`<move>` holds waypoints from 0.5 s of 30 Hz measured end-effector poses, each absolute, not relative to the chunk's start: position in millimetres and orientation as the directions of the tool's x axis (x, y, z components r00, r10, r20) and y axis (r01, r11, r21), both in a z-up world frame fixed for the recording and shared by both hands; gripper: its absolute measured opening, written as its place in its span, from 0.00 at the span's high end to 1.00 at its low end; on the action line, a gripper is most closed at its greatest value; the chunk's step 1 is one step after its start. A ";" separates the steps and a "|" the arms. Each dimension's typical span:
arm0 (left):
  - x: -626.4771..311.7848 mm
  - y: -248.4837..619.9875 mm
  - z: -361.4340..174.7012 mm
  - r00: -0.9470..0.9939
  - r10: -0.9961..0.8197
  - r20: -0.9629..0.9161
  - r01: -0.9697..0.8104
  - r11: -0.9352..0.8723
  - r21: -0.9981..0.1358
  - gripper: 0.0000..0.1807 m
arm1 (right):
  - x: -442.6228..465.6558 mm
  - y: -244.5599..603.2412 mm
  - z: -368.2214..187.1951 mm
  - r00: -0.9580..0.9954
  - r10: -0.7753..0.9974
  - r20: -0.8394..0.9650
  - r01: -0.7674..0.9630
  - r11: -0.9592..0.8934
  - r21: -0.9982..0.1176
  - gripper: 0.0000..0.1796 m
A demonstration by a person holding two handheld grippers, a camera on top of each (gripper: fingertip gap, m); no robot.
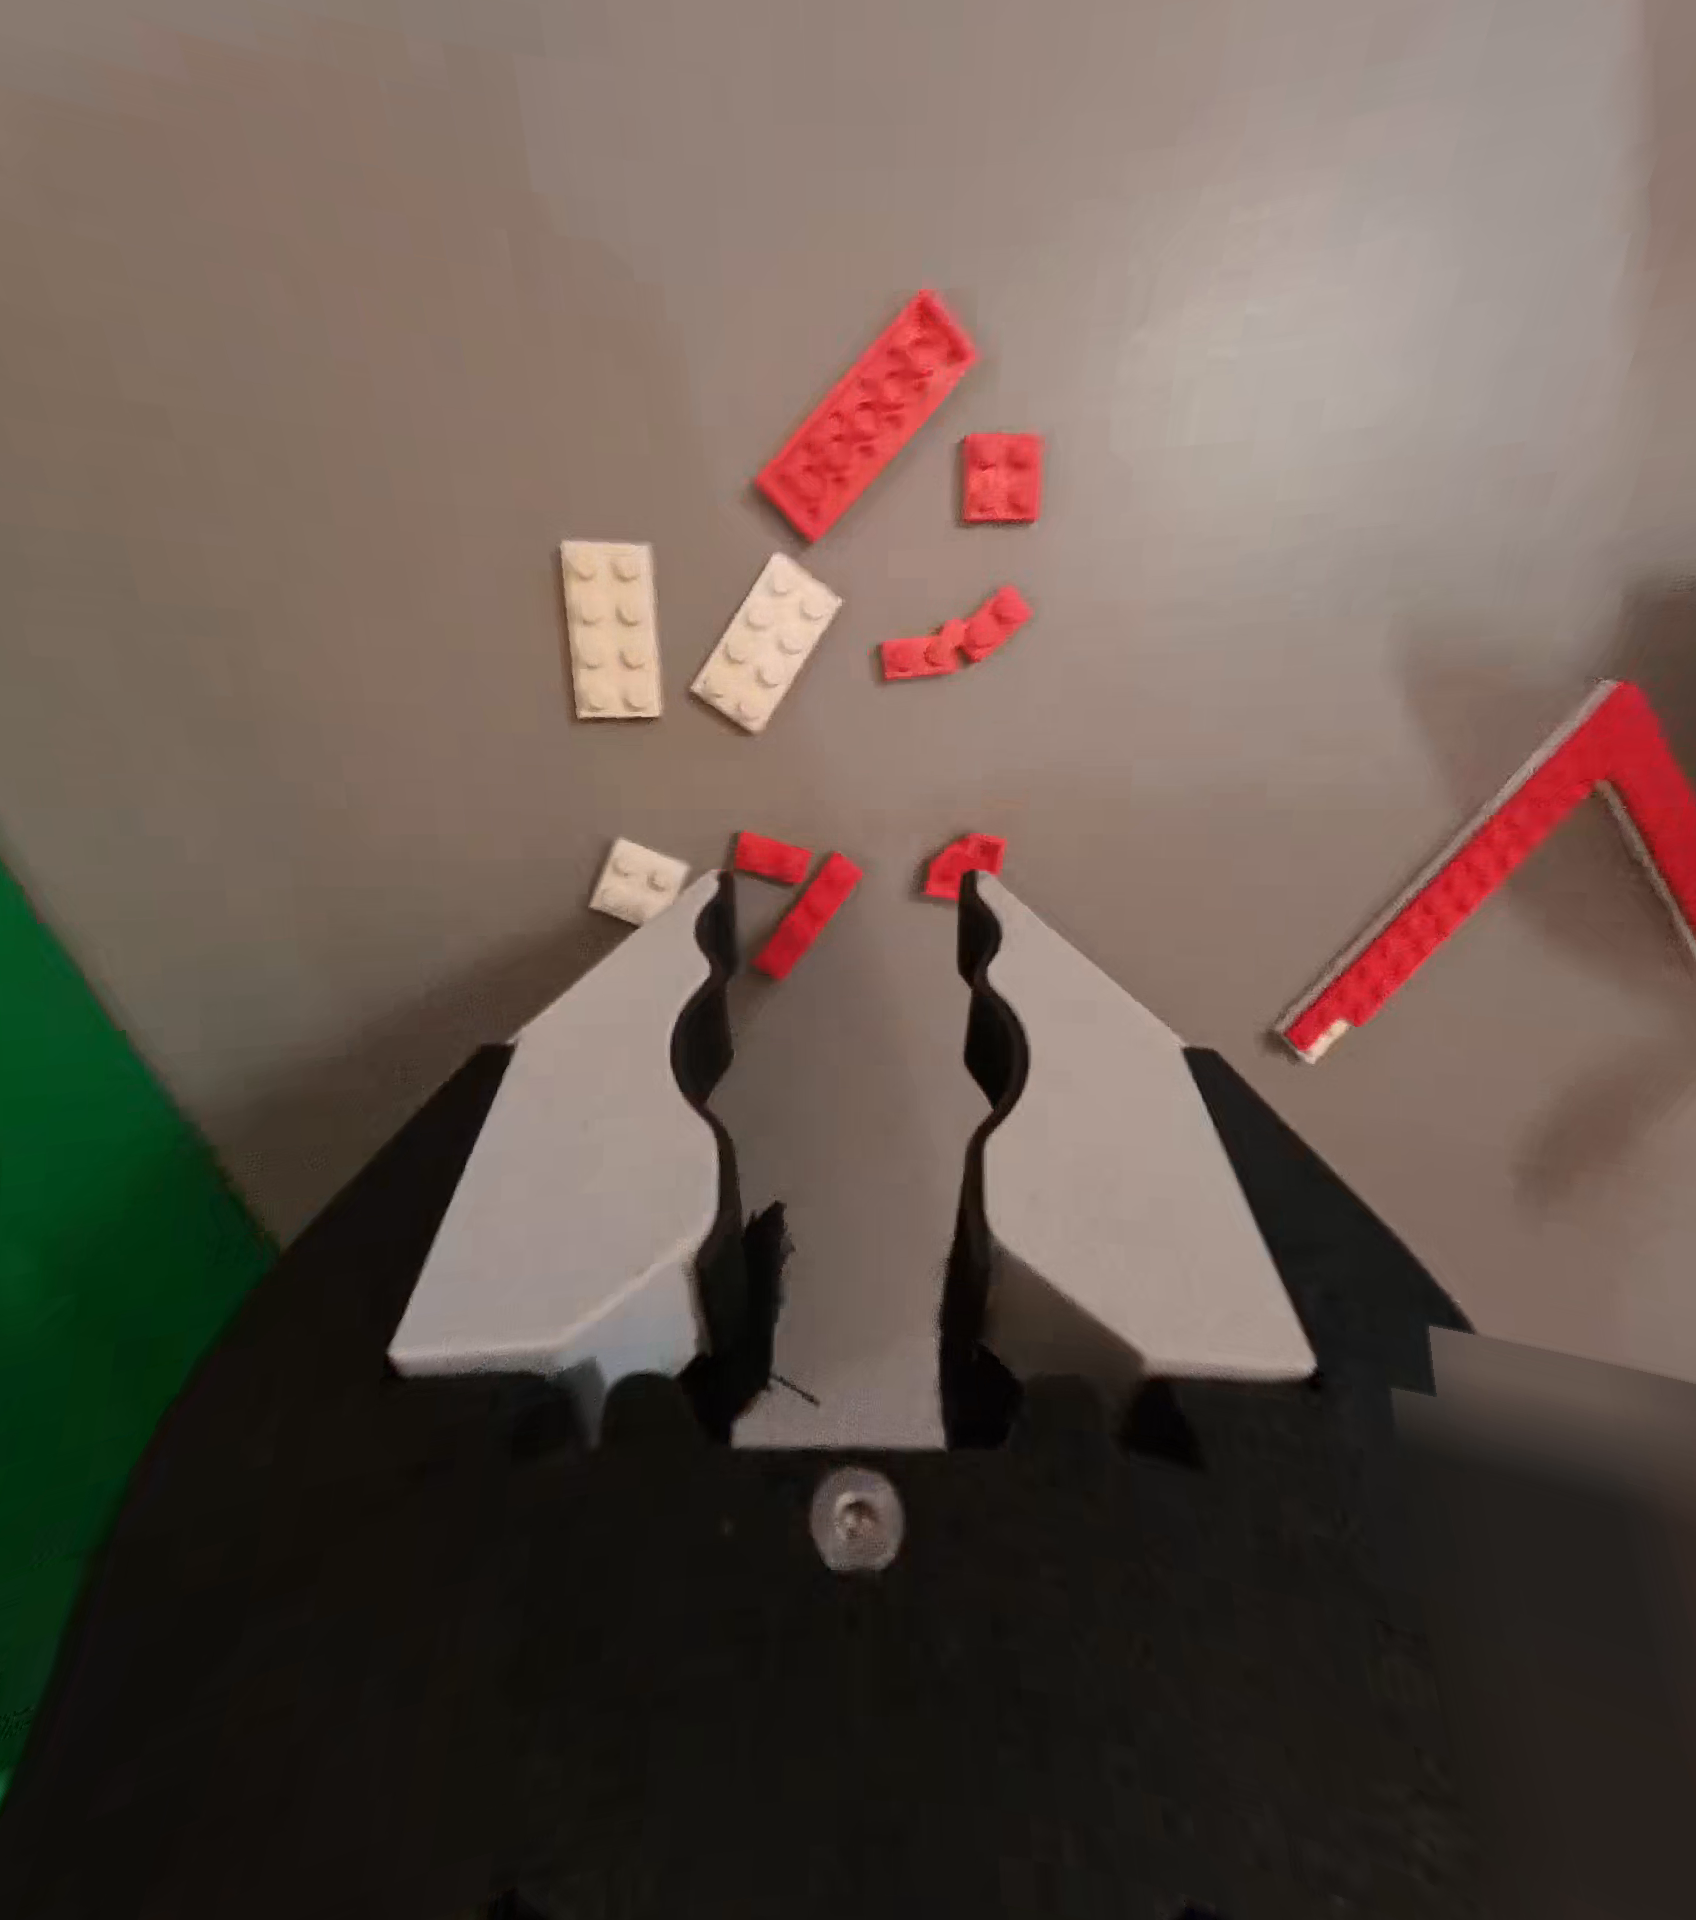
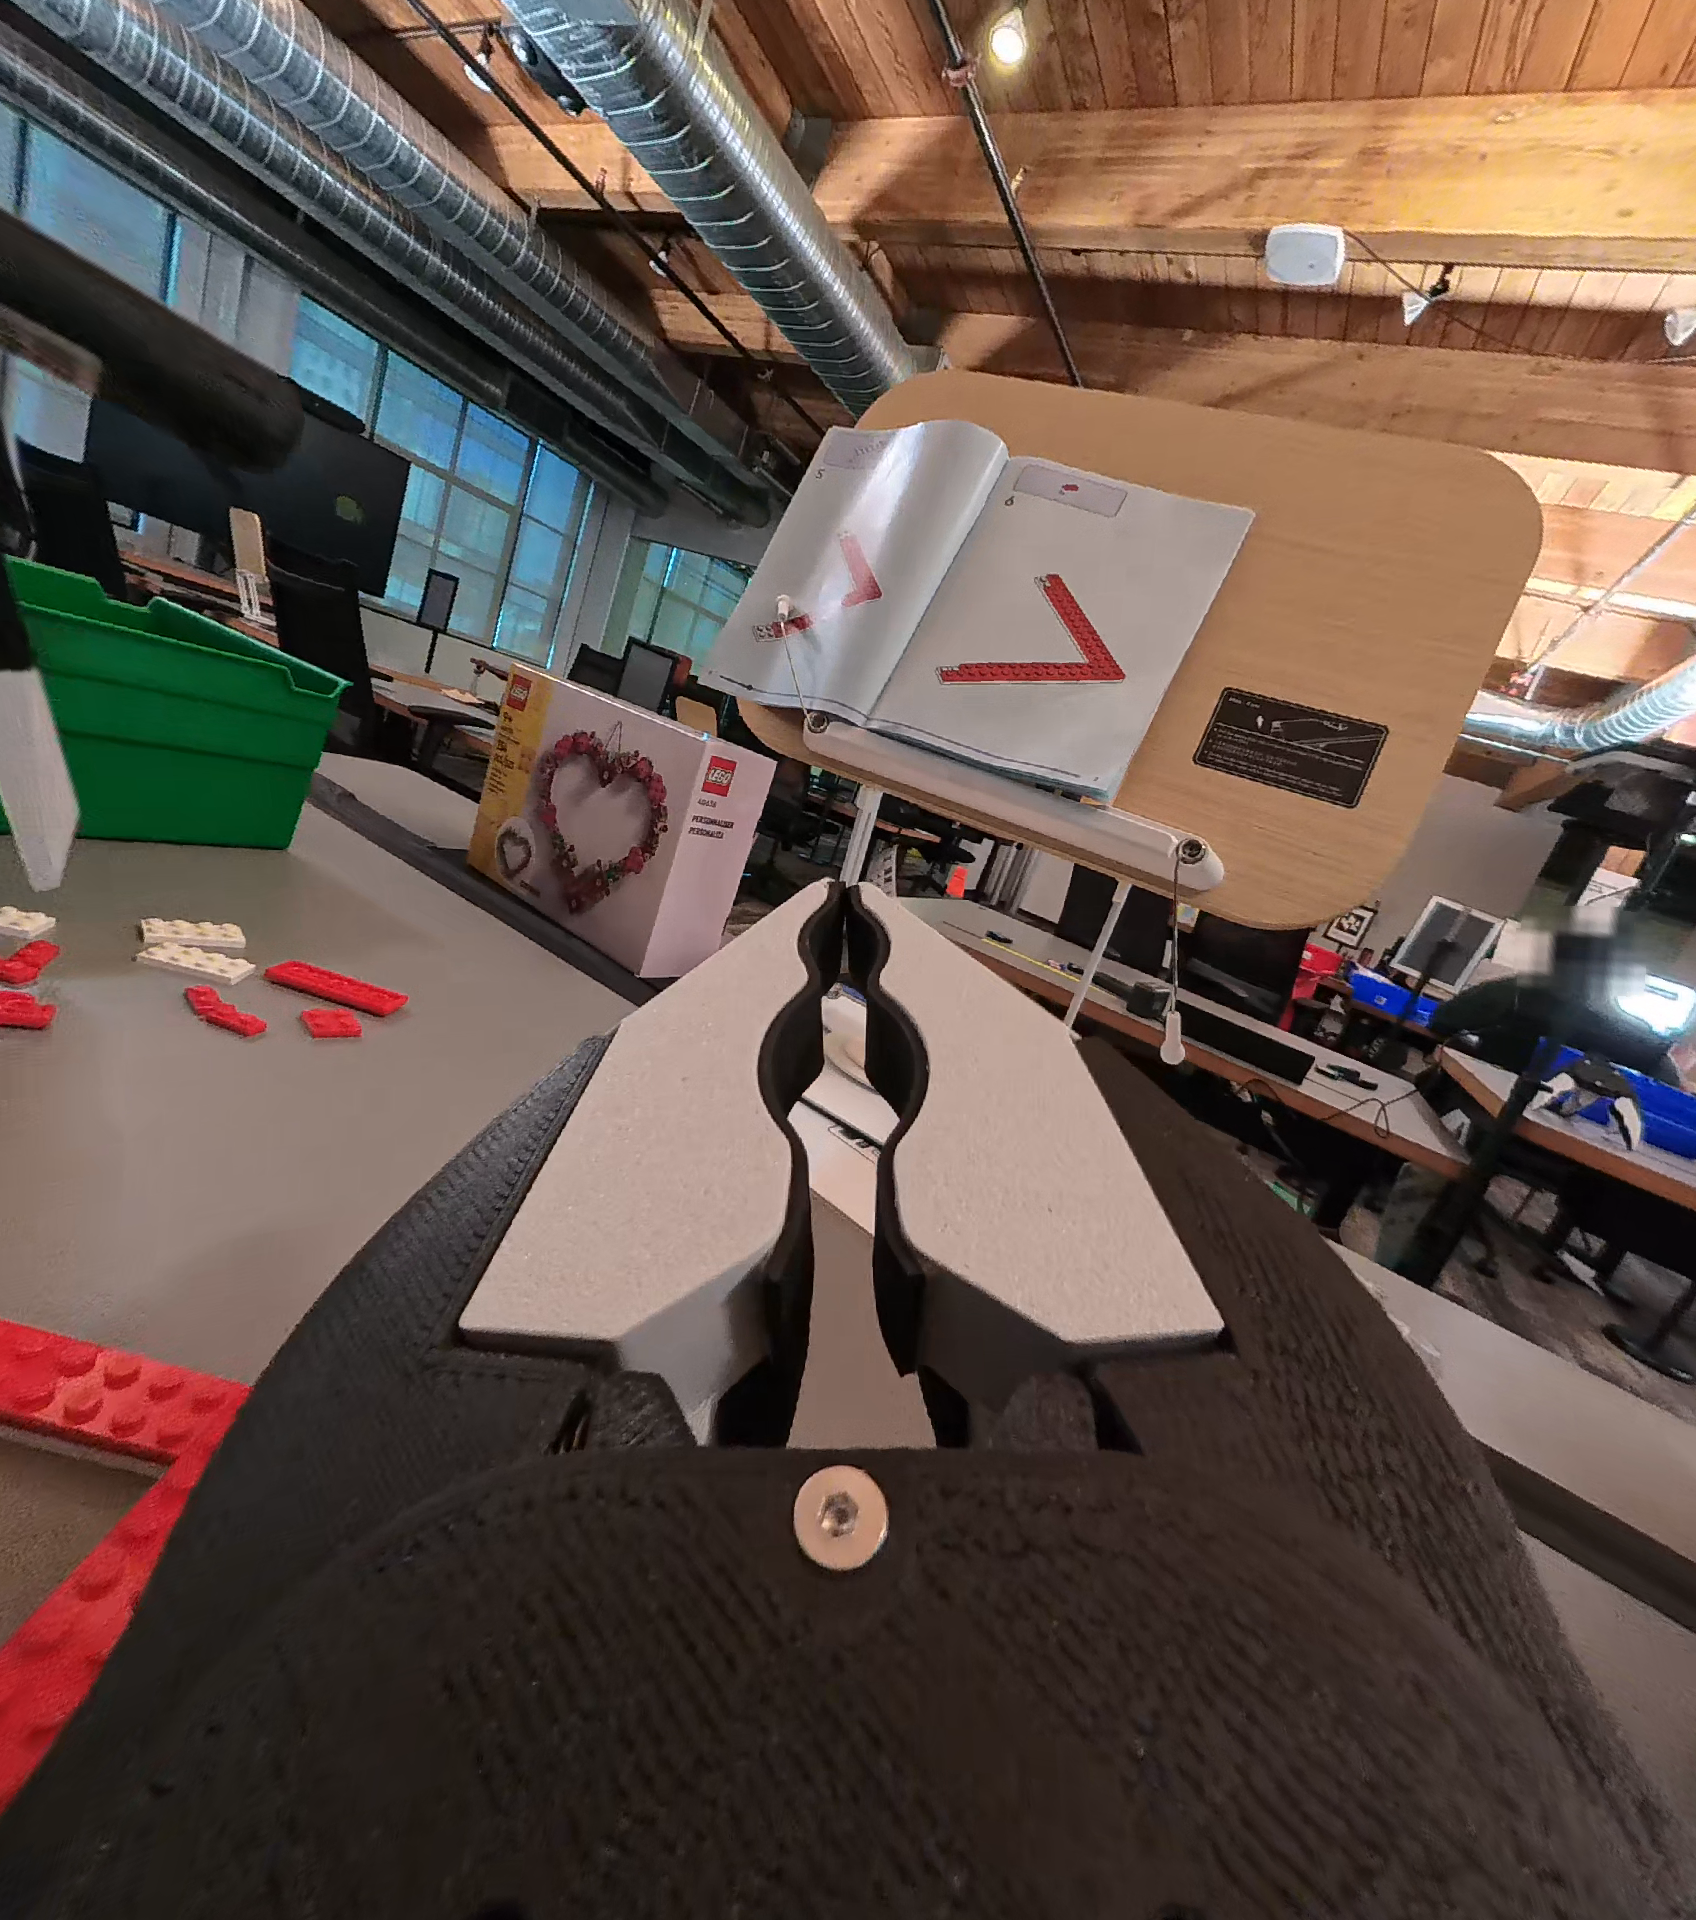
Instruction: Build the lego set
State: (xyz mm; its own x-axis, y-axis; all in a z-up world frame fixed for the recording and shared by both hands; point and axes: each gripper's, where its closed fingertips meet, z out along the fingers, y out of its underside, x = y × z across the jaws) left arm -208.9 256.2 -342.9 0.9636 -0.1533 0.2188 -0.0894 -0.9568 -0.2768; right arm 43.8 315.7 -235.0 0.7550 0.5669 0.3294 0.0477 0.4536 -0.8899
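Several loose plates [image 1: 766, 639] beyond left tongs [image 1: 849, 883] (apart).

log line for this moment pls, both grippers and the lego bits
left gripper: open, empty, over loose red and white plates | right gripper: shut, empty, aimed at instruction booklet | red V-shaped assembly: on table

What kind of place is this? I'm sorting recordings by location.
Probably an open-plan workshop or lab: exposed silver ventilation ducts under a wooden plank ceiling, and rows of long grey worktables carrying blue storage bins.
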 end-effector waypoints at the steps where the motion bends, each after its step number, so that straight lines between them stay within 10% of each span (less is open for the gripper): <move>1: -214.7 255.2 -346.5 0.972 -0.118 0.201 -0.072 -0.972 -0.223 0.80 | 44.0 315.5 -235.2 0.755 0.568 0.327 0.046 0.452 -0.891 1.00; 15: -216.8 254.0 -367.4 0.931 0.245 0.272 0.262 -0.965 -0.027 0.86 | 42.2 313.0 -235.2 0.740 0.607 0.291 0.004 0.429 -0.903 1.00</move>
State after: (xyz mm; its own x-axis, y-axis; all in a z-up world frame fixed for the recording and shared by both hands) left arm -216.8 254.0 -367.4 0.9307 0.2446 0.2722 0.2616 -0.9648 -0.0274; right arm 42.2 313.0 -235.2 0.7397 0.6067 0.2913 0.0040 0.4290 -0.9033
